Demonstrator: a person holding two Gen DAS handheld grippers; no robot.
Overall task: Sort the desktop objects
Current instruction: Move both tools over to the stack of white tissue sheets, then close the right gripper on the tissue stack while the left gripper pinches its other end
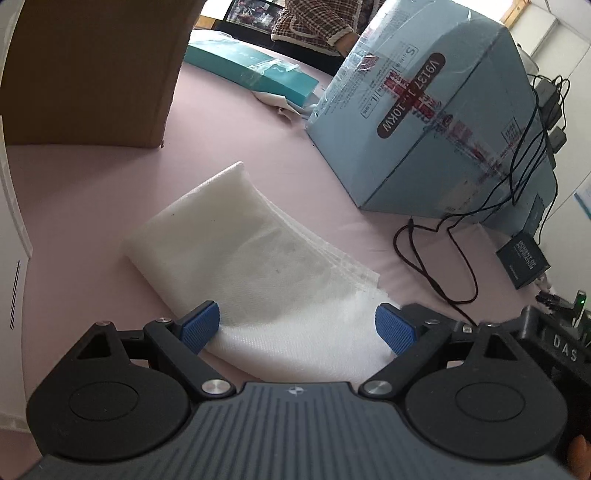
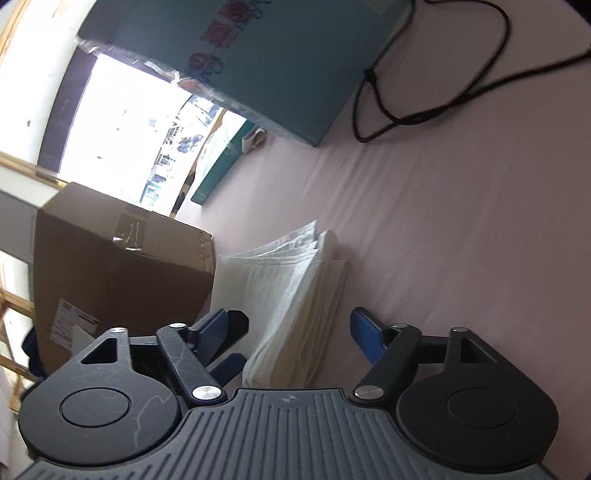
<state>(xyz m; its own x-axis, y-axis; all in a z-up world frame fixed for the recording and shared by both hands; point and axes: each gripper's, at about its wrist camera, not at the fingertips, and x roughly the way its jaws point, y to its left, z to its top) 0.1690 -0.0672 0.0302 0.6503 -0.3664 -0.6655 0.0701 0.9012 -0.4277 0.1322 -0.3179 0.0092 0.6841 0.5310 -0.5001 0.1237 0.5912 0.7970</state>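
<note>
A folded white cloth (image 1: 251, 258) lies flat on the pink table cover (image 1: 288, 155). My left gripper (image 1: 297, 325) is open just above its near end, blue pads on either side of the cloth. In the right wrist view the same folded cloth (image 2: 291, 295) shows edge-on, its layers stacked. My right gripper (image 2: 291, 332), rolled to one side, stands open with the cloth's near end between its fingers. Neither gripper's pads press the cloth. The other gripper's black body (image 1: 554, 343) shows at the lower right of the left wrist view.
A brown cardboard box (image 1: 92, 70) stands at the back left, and a large light-blue carton (image 1: 436, 110) at the back right. A teal flat package (image 1: 255, 70) lies behind. Black cables (image 1: 443, 266) loop beside the carton, near a small dark box (image 1: 522, 262). A person's sleeve (image 1: 314, 22) is at the far edge.
</note>
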